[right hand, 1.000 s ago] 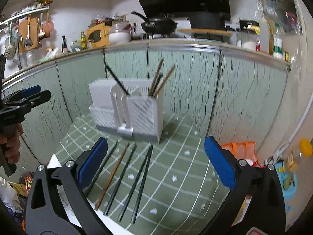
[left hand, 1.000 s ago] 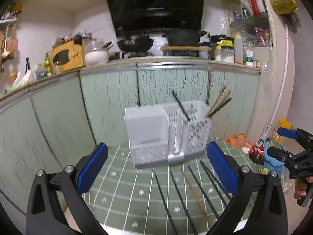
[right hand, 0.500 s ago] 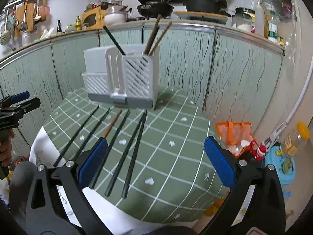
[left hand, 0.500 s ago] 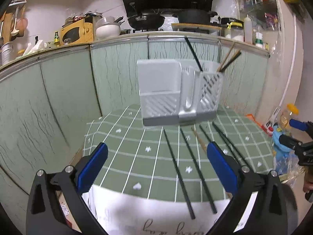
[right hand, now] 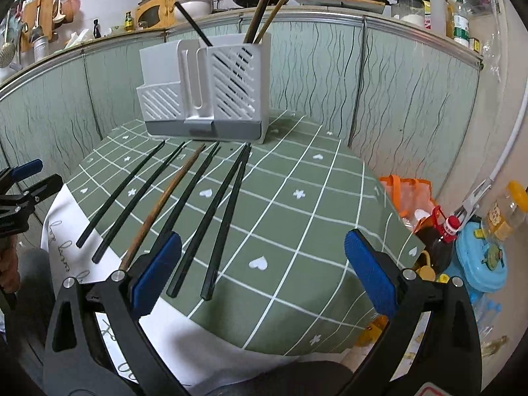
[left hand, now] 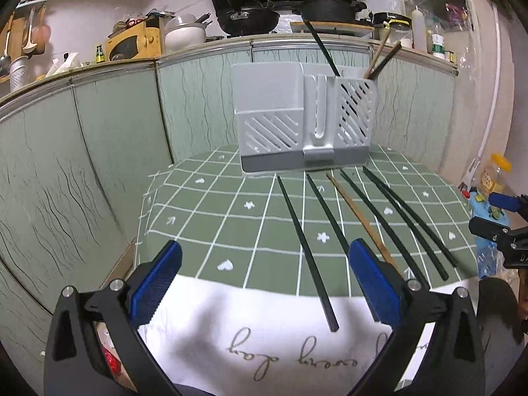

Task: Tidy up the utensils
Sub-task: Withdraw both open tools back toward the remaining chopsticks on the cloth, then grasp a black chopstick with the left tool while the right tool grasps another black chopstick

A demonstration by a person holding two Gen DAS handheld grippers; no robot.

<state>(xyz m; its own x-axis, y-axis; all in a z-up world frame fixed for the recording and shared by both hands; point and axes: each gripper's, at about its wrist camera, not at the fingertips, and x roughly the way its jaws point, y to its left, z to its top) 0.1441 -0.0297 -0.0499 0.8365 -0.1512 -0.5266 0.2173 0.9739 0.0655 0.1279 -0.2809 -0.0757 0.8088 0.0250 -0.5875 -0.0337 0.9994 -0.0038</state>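
A white slotted utensil holder (left hand: pixel 305 122) (right hand: pixel 204 95) stands at the far side of the green checked tablecloth (left hand: pixel 231 217) (right hand: pixel 297 217). It holds one black chopstick and two brown ones. Several black chopsticks (left hand: pixel 305 247) (right hand: pixel 227 211) and one brown chopstick (left hand: pixel 359 217) (right hand: pixel 161 201) lie side by side in front of it. My left gripper (left hand: pixel 264 283) is open and empty over the near table edge. My right gripper (right hand: pixel 262 270) is open and empty above the chopsticks' near ends.
A green panelled wall stands behind the table, with a cluttered kitchen counter (left hand: pixel 184 33) above it. Bottles and a blue container (right hand: pixel 481 264) sit on the floor to the right. An orange bag (right hand: pixel 409 194) lies beside the table.
Both grippers have dropped lower and drawn back toward the near table edge. The holder now appears higher in both views. Both stay open and empty.
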